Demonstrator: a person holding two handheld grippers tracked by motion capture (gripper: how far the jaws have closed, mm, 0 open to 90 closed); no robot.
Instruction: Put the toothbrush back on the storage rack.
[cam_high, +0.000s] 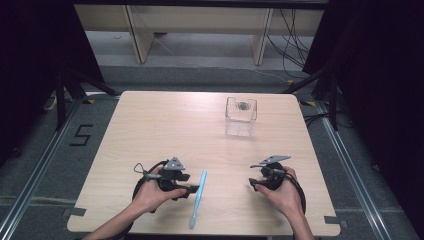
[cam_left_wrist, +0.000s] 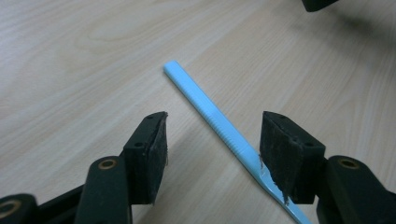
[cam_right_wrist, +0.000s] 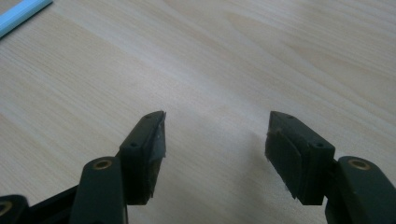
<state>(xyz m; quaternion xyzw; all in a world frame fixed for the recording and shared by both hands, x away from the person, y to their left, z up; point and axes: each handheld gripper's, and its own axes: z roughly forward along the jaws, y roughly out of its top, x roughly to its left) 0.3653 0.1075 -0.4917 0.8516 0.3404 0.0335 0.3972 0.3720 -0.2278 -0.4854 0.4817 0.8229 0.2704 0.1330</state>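
A slim light-blue stick (cam_high: 198, 197) lies on the wooden table (cam_high: 165, 130) near its front edge, running front to back. My left gripper (cam_high: 190, 189) is just left of it, low over the wood, jaws pointing right. In the left gripper view the blue stick (cam_left_wrist: 210, 109) runs diagonally between the open jaws of my left gripper (cam_left_wrist: 212, 126). It passes close under the right pad (cam_left_wrist: 280, 154), and the left pad stands well apart from it. My right gripper (cam_high: 254, 183) is open farther right with only bare wood between its jaws (cam_right_wrist: 217, 126). One end of the stick (cam_right_wrist: 21, 14) shows at the top left of the right gripper view.
A clear square container (cam_high: 241, 112) with a small dark object (cam_high: 244, 106) inside stands on the far right part of the table. Dark curtains and metal stands flank the table, and cables lie on the floor behind.
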